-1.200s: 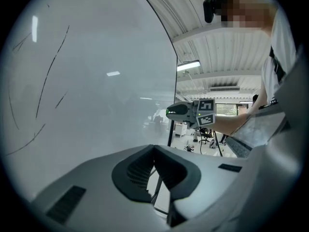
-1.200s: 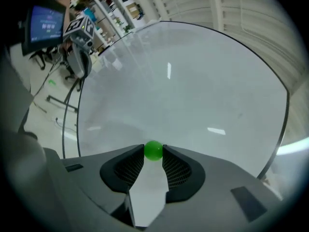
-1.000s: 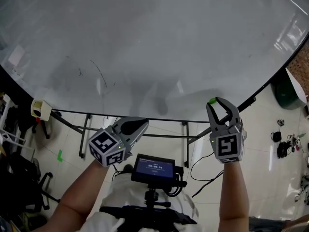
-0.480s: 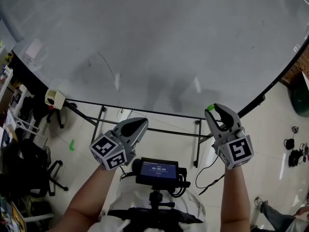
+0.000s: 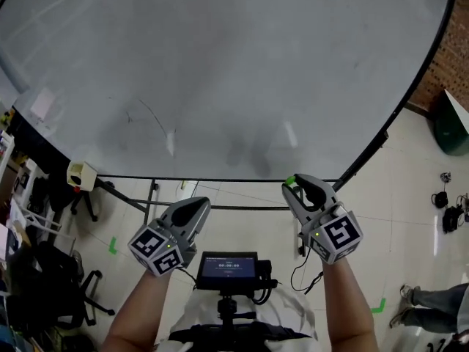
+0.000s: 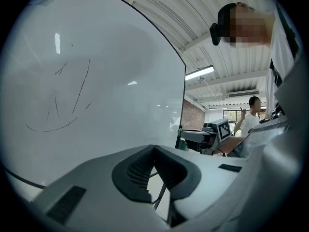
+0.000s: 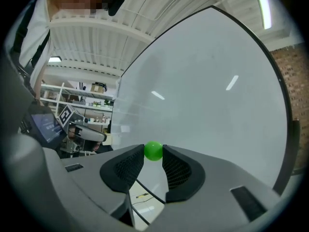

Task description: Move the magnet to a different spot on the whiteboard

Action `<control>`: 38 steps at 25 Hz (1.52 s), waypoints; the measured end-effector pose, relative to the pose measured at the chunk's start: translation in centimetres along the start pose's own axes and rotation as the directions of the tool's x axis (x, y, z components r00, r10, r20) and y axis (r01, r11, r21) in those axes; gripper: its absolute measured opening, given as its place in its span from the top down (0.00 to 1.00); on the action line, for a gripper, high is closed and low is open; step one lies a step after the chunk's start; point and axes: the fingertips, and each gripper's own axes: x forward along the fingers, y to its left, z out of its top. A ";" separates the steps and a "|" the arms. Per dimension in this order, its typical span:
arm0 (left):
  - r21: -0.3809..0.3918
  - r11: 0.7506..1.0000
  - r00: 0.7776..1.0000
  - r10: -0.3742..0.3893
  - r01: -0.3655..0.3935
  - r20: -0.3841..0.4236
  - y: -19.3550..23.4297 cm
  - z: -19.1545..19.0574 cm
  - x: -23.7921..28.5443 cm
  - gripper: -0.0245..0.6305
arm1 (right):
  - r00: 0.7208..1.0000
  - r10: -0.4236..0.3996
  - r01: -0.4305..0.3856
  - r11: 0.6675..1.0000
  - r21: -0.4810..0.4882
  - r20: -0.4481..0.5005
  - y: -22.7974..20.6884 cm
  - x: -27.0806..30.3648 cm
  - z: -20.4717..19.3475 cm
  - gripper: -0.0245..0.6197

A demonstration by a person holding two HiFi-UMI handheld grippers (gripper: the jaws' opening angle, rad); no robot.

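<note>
One green magnet (image 7: 153, 151) is pinched at the jaw tips of the right hand-held gripper (image 5: 293, 184), off the whiteboard (image 5: 220, 64), just below its bottom edge. Tip grip leaves it exposed, probably for pressing onto a new spot. Left hand-held gripper (image 5: 199, 204) is clenched on nothing, likely idle.

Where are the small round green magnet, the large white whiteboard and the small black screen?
small round green magnet (image 7: 153, 151): right gripper view, centre of the ball.
large white whiteboard (image 5: 220, 57): head view, bare middle of its surface.
small black screen (image 5: 229, 265): head view, centre of its display.
</note>
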 end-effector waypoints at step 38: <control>0.011 0.979 0.978 -0.203 0.204 -0.042 -4.7 -3.9 -15.9 0.94 | 0.997 -0.070 0.072 0.981 0.179 -0.018 21.7 -6.0 -1.3 0.76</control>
